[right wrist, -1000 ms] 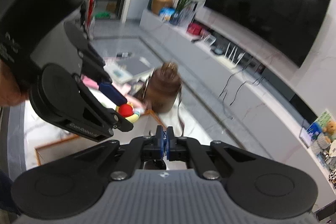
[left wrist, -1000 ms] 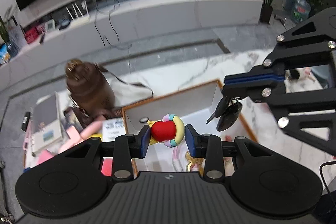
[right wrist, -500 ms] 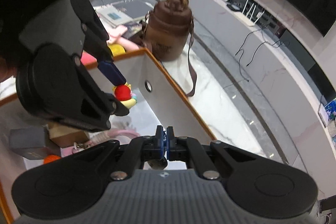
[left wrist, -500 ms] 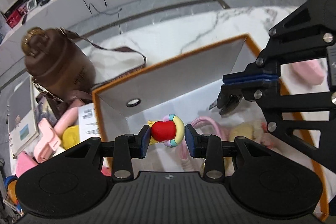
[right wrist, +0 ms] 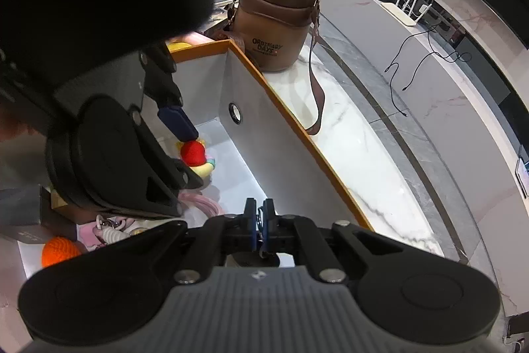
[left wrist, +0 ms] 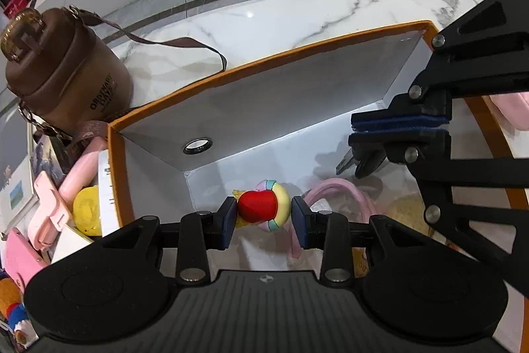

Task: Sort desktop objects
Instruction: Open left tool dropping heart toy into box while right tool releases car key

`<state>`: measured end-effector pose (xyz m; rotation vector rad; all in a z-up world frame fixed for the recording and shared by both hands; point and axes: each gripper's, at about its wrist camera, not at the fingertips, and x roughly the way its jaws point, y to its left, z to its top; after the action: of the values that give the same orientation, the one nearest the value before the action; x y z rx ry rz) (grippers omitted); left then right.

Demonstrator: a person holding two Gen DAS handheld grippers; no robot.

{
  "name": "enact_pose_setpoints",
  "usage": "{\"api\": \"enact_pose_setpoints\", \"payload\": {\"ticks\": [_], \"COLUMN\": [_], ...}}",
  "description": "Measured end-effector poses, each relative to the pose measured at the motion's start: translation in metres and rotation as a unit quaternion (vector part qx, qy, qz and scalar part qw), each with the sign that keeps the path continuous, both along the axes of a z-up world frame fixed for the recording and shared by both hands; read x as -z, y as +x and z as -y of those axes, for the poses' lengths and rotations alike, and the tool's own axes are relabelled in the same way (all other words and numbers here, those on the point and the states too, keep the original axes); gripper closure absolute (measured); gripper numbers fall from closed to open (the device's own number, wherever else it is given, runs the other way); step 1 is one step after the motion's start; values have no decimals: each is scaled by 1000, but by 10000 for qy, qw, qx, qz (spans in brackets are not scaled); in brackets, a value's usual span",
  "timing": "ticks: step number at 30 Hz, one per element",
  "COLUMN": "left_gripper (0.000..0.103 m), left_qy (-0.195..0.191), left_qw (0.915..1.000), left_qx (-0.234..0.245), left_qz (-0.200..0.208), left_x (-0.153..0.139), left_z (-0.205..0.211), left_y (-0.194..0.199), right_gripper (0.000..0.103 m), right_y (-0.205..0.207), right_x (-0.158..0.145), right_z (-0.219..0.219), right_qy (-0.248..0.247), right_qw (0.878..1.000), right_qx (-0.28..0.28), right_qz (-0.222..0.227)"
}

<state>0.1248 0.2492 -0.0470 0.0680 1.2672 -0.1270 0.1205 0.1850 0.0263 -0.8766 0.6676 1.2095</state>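
Partly hidden: dark keys (left wrist: 362, 161) in right gripper (left wrist: 398, 129) (pinched) | toy (left wrist: 263, 205) clear

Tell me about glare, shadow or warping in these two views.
Left wrist view: a bright strip of light along the foot of the box wall, a small glint on the marble table, and fisheye bending of the counter edge. Right wrist view: the left gripper looms large and dark, shading the box floor; the table edge curves strongly.
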Motion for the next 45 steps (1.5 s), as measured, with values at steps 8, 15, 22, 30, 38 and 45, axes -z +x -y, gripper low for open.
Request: {"api": "enact_pose_setpoints", "payload": {"ticks": [8, 15, 22, 30, 38, 45], "left_gripper": [62, 53, 45, 41, 37, 37], "left_qy": [-384, -113, 52, 118, 473, 724], "left_qw": [9986, 9985, 9981, 9985, 9986, 9973], "left_qx": [-203, -174, 54, -36, -3, 92], "left_qz": [-317, -502, -609, -536, -245, 22], "left_x": [15, 26, 31, 17, -20, -63], "left_z": [-7, 1, 8, 13, 27, 38], "left_y": [11, 17, 14, 9, -4, -7], "right_gripper": [99, 97, 71, 68, 67, 67], "right_y": [0, 1, 1, 0, -20, -35], "right_x": [16, 36, 37, 21, -14, -53], "right_z": [-8, -26, -21, -16, -1, 14], "right_qy": [-306, -742, -725, -602, -435, -276], "right_qw": [9984, 9953, 9958, 9969, 9975, 9974], "right_qx": [-485, -615, -538, -495, -490, -459], "right_qz": [24, 97, 118, 115, 275, 472]}}
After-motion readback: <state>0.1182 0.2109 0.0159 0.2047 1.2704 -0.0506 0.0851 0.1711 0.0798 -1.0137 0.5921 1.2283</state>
